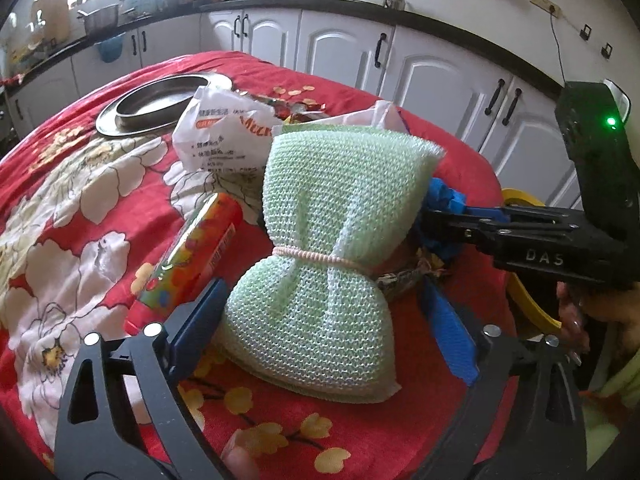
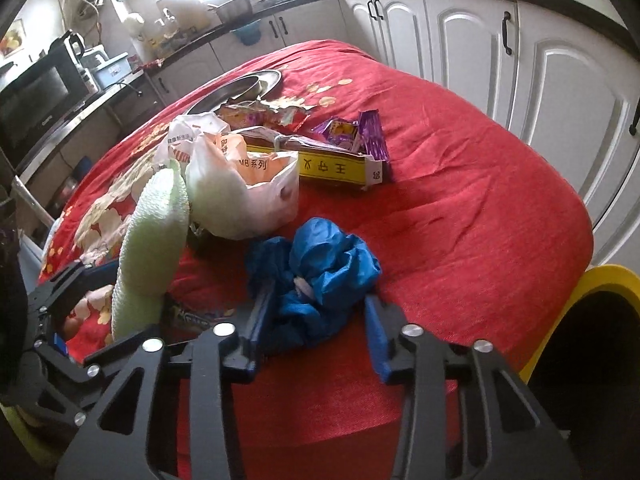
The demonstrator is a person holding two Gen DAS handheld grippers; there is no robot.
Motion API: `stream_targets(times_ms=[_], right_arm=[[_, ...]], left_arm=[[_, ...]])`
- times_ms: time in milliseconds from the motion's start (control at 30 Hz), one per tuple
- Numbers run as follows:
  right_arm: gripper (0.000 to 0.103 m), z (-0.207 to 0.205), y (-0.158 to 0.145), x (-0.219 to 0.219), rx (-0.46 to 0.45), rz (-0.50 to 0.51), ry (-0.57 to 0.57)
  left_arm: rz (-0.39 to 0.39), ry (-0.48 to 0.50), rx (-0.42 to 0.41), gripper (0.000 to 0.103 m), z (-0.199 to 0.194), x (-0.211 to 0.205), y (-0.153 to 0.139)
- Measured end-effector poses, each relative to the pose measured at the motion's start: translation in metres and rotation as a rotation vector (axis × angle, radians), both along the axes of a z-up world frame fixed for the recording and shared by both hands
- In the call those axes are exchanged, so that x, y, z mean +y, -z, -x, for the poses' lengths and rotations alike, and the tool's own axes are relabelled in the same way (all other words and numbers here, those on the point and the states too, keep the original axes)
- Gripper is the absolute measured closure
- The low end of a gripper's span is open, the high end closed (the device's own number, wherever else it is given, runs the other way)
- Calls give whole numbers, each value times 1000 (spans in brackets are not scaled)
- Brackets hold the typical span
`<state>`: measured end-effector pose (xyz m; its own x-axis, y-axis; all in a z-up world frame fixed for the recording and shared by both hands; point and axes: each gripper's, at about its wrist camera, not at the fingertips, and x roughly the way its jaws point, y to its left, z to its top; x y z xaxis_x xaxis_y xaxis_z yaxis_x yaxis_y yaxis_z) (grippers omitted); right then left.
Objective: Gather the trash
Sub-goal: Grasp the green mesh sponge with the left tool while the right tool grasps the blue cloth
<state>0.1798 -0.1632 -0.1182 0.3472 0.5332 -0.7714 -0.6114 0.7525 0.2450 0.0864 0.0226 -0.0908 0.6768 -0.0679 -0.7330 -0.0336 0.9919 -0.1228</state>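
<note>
Grabbing now: blue crumpled bag [image 2: 320, 272], lying between fingers of right gripper [image 2: 316, 328], on red cloth [image 2: 460, 200].
R gripper: partly closed round the bag; one finger is buried in the folds, other just beside it. Firm pinch can't be told.
L gripper [image 1: 324, 324]: spread wide, nothing held. Green knit scrubber [image 1: 320, 240] stands between its fingers, close to one, clear of the other.
Progress: judged early. Nothing is seen binned; most trash is left on the cloth.
Left to do: candy tube [image 1: 192, 256] just outside L gripper's fingers; purple wrappers [image 2: 360, 132] and torn packets well ahead of R gripper.
Bin: yellow rim [image 2: 600, 280] close beside R gripper, at table edge; inside is dark, contents can't be told.
White plastic bag [image 2: 248, 200]: ahead of R gripper, mouth open, contents unclear.
Yellow carton [image 2: 340, 168]: behind the white bag, end torn open, scraps lying on top.
Metal tray [image 1: 120, 120]: far side, beyond both grippers; visible part is bare.
</note>
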Motion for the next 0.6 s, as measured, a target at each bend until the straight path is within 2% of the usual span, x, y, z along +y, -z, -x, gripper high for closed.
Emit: stream_targets(times_ms=[167,233,600], right_arm=[[76,1,0,-2,3,-10,-2],[78,1,-2,-4,5,-16,-4],[82,6,-9,-11,-6,-30,0]], left_arm=[[16,-23,6,28,0,6,2],[15,-33,10,37,0,8,3],[10,-38,-20,45,6,8,-7]])
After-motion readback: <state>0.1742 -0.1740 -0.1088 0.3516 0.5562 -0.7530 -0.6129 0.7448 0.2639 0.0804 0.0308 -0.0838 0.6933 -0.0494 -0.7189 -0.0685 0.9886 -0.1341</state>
